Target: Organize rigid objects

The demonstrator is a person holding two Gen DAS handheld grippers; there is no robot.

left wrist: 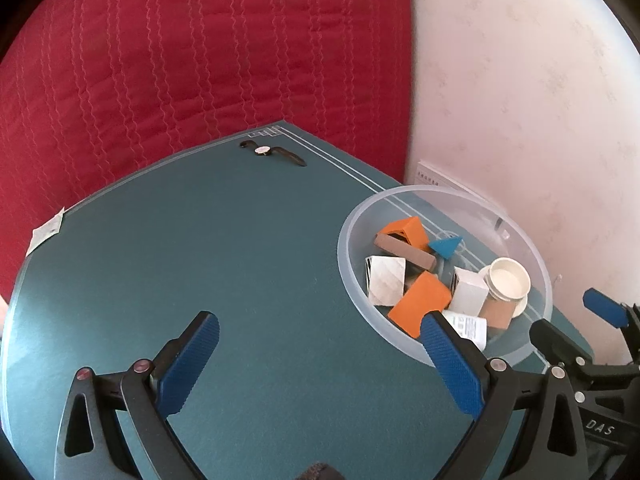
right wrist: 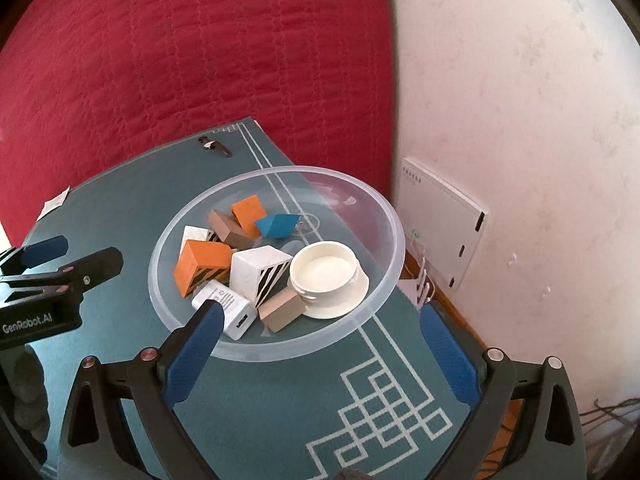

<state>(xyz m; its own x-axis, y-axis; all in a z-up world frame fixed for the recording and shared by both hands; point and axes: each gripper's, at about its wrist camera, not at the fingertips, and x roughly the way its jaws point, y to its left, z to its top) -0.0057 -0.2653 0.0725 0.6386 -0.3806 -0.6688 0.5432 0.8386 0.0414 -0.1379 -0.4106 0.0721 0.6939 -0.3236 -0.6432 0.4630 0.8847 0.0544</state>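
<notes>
Left wrist view: left gripper's (left wrist: 320,352) right finger (left wrist: 452,360) covers near rim of bowl (left wrist: 360,216) and corner of orange block (left wrist: 416,304). Charger (left wrist: 468,326) mostly hidden behind finger, label print too small to read. Right gripper (left wrist: 576,322) cut off by right edge. Watch (left wrist: 264,150) dial too small to read. Right wrist view: wall panel (right wrist: 440,216) text illegible; brown block (right wrist: 280,310) partly under white dish (right wrist: 324,272).
</notes>
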